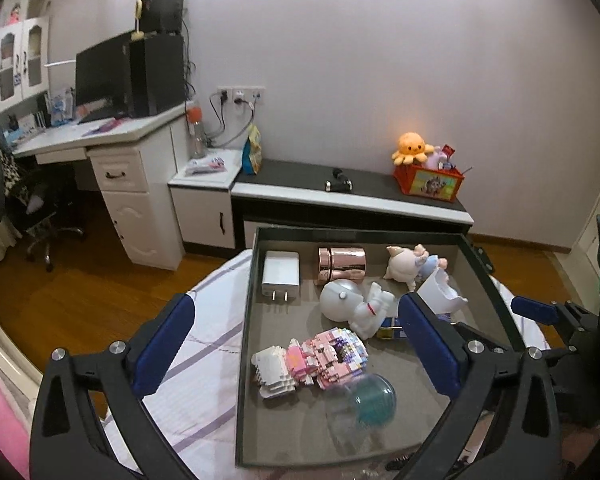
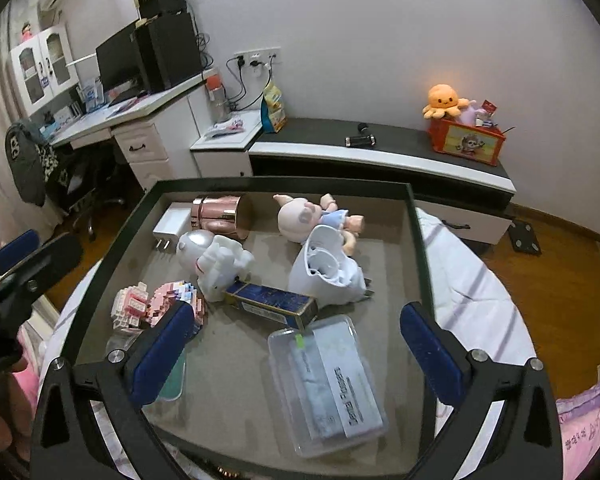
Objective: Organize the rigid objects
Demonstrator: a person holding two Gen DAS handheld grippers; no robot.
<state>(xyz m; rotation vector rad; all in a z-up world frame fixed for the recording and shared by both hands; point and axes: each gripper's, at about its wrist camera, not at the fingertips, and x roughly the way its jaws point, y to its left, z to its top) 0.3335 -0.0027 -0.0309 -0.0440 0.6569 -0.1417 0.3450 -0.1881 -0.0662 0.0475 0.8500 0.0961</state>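
Note:
A dark-rimmed tray (image 1: 247, 320) (image 2: 100, 268) with a grey floor holds several rigid objects. In it lie a white charger (image 1: 281, 276), a rose-gold cylinder (image 1: 342, 265), a pig figurine (image 2: 312, 216), a white astronaut (image 1: 360, 304), a pink block figure (image 1: 320, 360), a teal capsule ball (image 1: 370, 398), a blue box (image 2: 272, 300), a white holder (image 2: 324, 272) and a clear plastic case (image 2: 328, 384). My left gripper (image 1: 296, 340) is open and empty above the tray's left part. My right gripper (image 2: 296, 344) is open and empty above the clear case.
The tray rests on a white striped cloth (image 1: 204, 344). Behind stand a low black-topped cabinet (image 1: 340, 188) with a red toy box (image 1: 428, 182), a white desk (image 1: 100, 136) with a monitor, and an office chair (image 1: 40, 220). The floor is wood.

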